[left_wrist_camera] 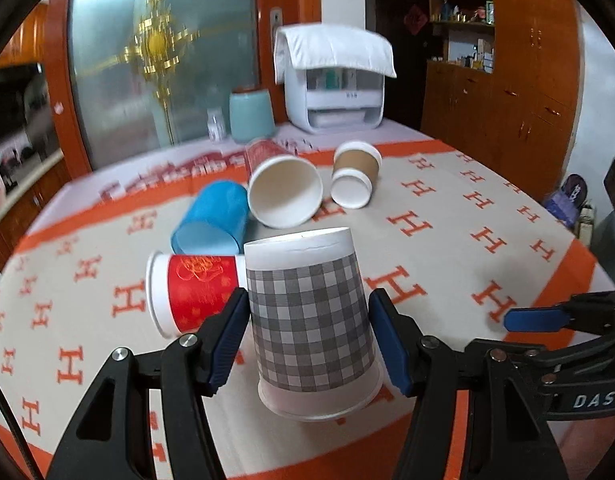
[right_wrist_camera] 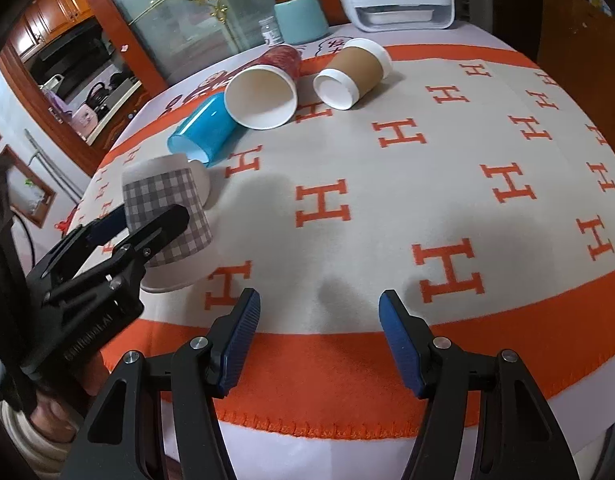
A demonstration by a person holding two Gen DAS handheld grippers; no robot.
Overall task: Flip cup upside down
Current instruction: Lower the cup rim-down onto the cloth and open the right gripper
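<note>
A grey checked paper cup (left_wrist_camera: pixel 311 320) stands upside down on the blanket, slightly tilted, rim down. My left gripper (left_wrist_camera: pixel 307 332) has its blue pads on both sides of the cup's wall, touching it. The same cup shows in the right wrist view (right_wrist_camera: pixel 167 212) with the left gripper (right_wrist_camera: pixel 147 220) around it. My right gripper (right_wrist_camera: pixel 319 340) is open and empty over the orange border at the table's front edge, to the right of the cup.
Several cups lie on their sides behind: a red one (left_wrist_camera: pixel 191 292), a blue one (left_wrist_camera: pixel 211 220), a white one (left_wrist_camera: pixel 285 192) and a brown sleeved one (left_wrist_camera: pixel 353 174). A teal container (left_wrist_camera: pixel 251 116) and a white appliance (left_wrist_camera: pixel 335 88) stand at the back.
</note>
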